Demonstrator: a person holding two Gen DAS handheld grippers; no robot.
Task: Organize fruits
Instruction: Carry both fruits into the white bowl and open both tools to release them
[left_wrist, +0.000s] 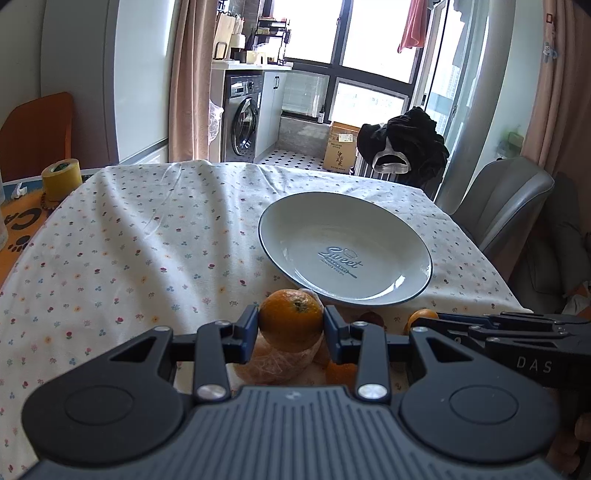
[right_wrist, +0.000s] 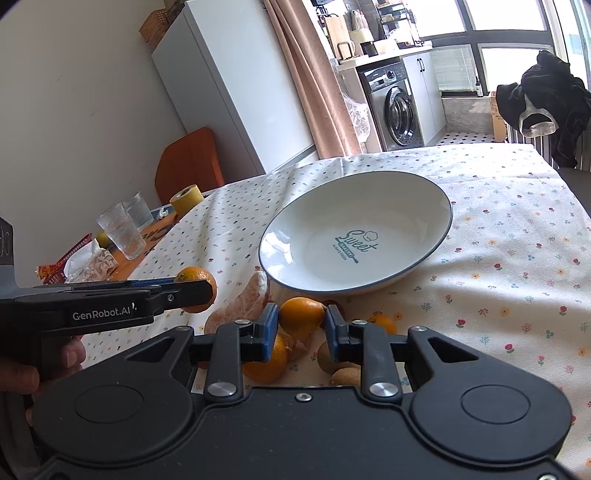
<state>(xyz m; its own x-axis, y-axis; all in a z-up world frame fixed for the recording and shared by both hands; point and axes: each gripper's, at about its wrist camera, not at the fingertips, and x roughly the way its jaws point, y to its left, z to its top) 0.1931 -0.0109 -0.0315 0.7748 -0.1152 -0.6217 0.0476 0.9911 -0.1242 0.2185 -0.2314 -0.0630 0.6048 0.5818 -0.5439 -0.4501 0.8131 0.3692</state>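
Holding an orange (left_wrist: 291, 319) between its two pads, the left gripper (left_wrist: 291, 325) sits low in the centre of its frame, above a wrapped fruit (left_wrist: 273, 363). The right gripper (right_wrist: 301, 325) grips a smaller orange (right_wrist: 300, 316) above the fruit pile (right_wrist: 321, 354). The white plate (right_wrist: 436, 206) lies just behind, centre frame, on the flowered tablecloth (right_wrist: 517, 258).
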